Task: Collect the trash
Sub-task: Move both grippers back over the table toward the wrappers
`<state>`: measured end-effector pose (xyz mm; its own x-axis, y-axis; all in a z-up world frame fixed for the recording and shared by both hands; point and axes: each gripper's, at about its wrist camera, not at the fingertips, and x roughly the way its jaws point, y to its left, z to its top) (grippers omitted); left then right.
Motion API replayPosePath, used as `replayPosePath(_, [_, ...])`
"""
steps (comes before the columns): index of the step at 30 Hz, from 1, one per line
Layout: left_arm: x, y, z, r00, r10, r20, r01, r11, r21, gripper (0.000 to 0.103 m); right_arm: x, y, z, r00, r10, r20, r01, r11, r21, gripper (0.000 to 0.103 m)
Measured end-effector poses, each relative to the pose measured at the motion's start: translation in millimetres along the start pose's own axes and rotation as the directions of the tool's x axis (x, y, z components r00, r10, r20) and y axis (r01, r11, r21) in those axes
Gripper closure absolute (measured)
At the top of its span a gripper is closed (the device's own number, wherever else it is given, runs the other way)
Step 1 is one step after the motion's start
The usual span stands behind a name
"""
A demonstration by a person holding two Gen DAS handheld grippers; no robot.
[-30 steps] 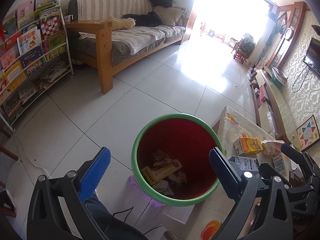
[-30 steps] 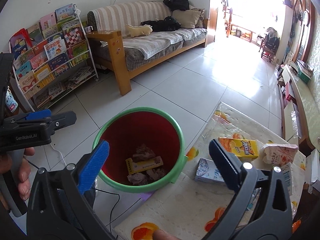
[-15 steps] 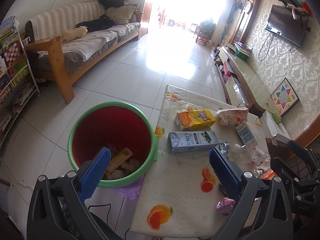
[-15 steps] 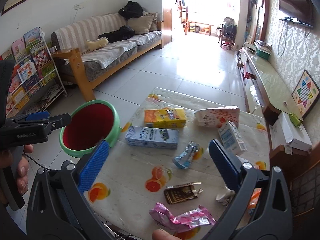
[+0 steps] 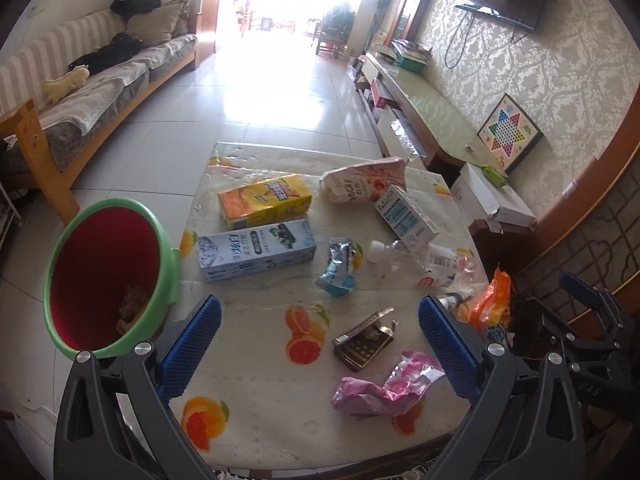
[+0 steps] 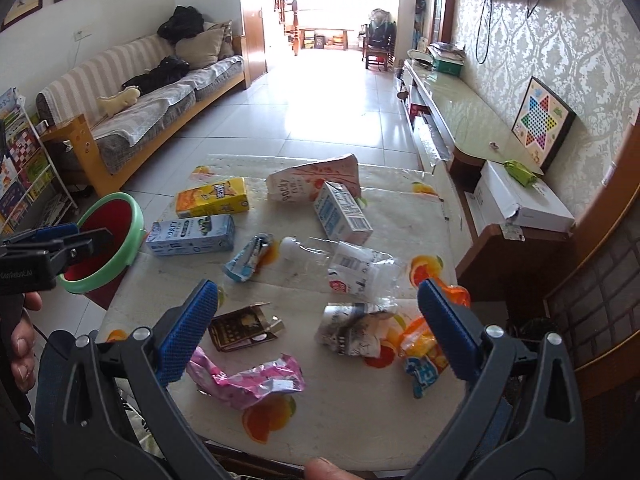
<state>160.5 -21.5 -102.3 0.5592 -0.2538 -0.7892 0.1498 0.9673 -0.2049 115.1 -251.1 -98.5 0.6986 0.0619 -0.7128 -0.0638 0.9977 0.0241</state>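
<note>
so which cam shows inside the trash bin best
The left wrist view: the bin sits close, its red interior and some trash at the bottom visible. In the right wrist view the bin is farther, partly hidden behind the left gripper.

Green-rimmed red plastic bin (image 5: pixel 108 276): contents mostly hidden by its near wall, only brown scraps show; in the right wrist view the left gripper's black body covers part of its rim (image 6: pixel 132 236). Orange crinkled plastic wrapper (image 5: pixel 490 300) partly behind a blue finger pad (image 5: pixel 448 346). Print on the crushed clear plastic bottle (image 6: pixel 352 264) unreadable. Hand (image 6: pixel 22 340) cut off at the frame's left edge.
</note>
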Motion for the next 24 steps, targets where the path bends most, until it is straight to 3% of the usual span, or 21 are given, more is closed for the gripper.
replayPosePath(5, [27.4,-39.2,-28.9,0.992,-0.070,-0.102,0.080,0.992,0.102,0.008,6.0,-21.5,-10.3,0.999,-0.032,-0.023,0.033,0.999,0.026,0.005])
replayPosePath(13, [86.1,-79.3,-82.1,0.959,-0.028,-0.281,0.099,0.965,0.245,0.008,32.2,-55.7,-30.6,0.992,-0.068,-0.105,0.075,0.995,0.071,0.005])
replayPosePath(19, [108.4,-99.8,-95.3,0.955,0.033,-0.294,0.079,0.929,0.362,0.008,61.8,-88.6,-45.9,0.980,-0.090,-0.179,0.112,0.986,0.120,0.005])
replayPosePath(24, [131.4,-102.4,-100.9,0.940,0.081,-0.332,0.062,0.915,0.398,0.008,90.2,-109.4,-50.8,0.969,-0.097,-0.228,0.133,0.980,0.146,0.005])
